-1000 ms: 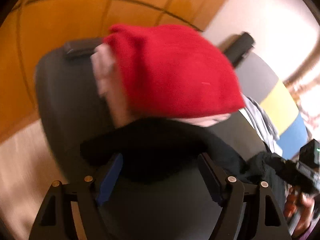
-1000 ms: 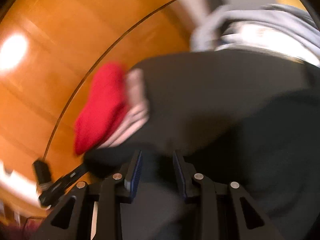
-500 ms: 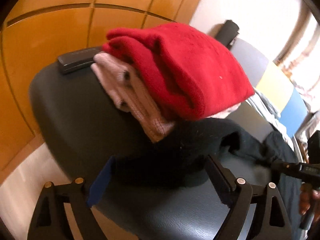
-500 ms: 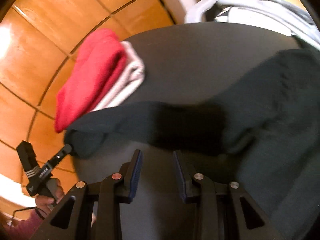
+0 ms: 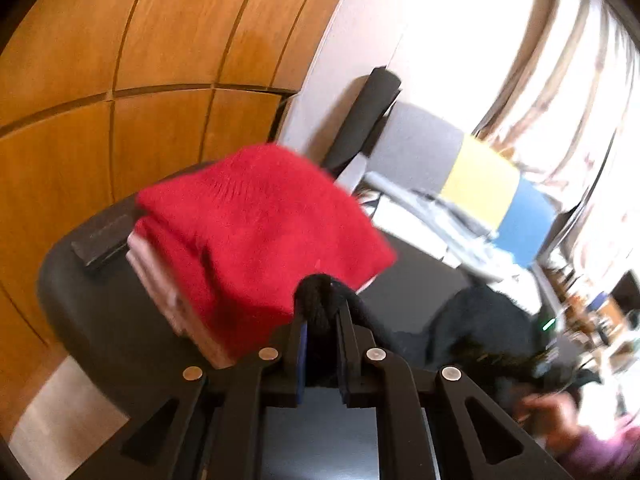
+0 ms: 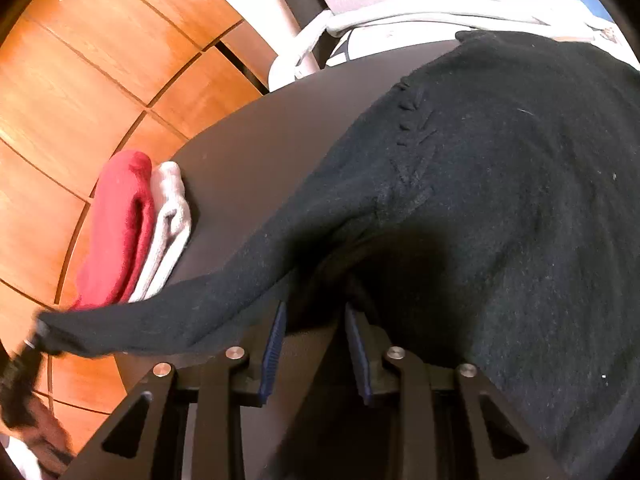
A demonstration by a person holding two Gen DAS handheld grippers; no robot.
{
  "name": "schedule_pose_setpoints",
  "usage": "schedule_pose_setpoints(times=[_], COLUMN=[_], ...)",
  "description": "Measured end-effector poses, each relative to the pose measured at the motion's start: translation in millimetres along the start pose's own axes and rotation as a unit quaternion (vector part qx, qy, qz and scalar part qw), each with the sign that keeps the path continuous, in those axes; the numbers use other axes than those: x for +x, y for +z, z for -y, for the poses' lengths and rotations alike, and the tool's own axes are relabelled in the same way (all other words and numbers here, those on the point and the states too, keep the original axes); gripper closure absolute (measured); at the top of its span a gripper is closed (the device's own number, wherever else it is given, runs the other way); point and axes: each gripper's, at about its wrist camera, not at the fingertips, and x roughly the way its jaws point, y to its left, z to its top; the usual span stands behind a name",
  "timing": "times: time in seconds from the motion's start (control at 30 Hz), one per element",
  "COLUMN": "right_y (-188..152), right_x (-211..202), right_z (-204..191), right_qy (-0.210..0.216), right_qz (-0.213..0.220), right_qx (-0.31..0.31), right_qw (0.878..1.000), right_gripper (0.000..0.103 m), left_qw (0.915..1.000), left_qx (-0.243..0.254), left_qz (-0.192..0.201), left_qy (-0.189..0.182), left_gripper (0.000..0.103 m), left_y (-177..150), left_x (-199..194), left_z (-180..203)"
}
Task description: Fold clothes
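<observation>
A black sweater (image 6: 500, 200) lies spread on the round dark table (image 6: 260, 140). Its sleeve (image 6: 192, 312) stretches left to my blurred left gripper (image 6: 34, 340). In the left wrist view, my left gripper (image 5: 322, 328) is closing, and its pads press on the bunched sleeve end (image 5: 318, 296), lifted off the table. My right gripper (image 6: 316, 332) hovers over the sweater's underarm, jaws partly apart, pads not pressing on cloth. A folded red sweater (image 5: 256, 220) sits on a folded pale pink garment (image 5: 156, 276) behind the sleeve.
A flat black remote-like thing (image 5: 104, 236) lies at the table's far left edge. Grey and white clothes (image 6: 420, 0) are heaped beyond the table. A wooden panelled wall (image 5: 120, 80) stands close behind. A person's hand (image 5: 552, 420) shows at lower right.
My left gripper has shut on the black sleeve end and risen with it. The right gripper has moved across over the sweater's body, and its jaws stay the same width.
</observation>
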Motion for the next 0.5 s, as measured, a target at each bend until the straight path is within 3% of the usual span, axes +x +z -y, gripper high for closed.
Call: schedule_pose_setpoints(times=[0.07, 0.2, 0.27, 0.37, 0.5], right_y=[0, 2, 4, 7, 12], right_x=[-4, -7, -7, -9, -22], right_z=[1, 3, 7, 7, -4], right_qy=[-0.002, -0.005, 0.0, -0.005, 0.017], right_qz=[0.001, -0.002, -0.007, -0.018, -0.004], right_qx=[-0.011, -0.013, -0.002, -0.001, -0.022], right_qw=[1.0, 1.0, 1.0, 1.0, 1.0], right_gripper=[0.074, 0.075, 0.075, 0.074, 0.074], left_qw=[0.9996, 0.996, 0.9925, 0.9814, 0.9734], left_qx=[-0.024, -0.079, -0.102, -0.148, -0.184], left_qz=[-0.004, -0.037, -0.067, -0.122, -0.136], left_qy=[-0.012, -0.021, -0.001, 0.0, 0.006], left_gripper=[0.091, 0.091, 0.092, 0.093, 0.094], left_y=[16, 17, 3, -33, -70], left_x=[-7, -8, -3, 12, 20], left_z=[-7, -32, -48, -75, -100])
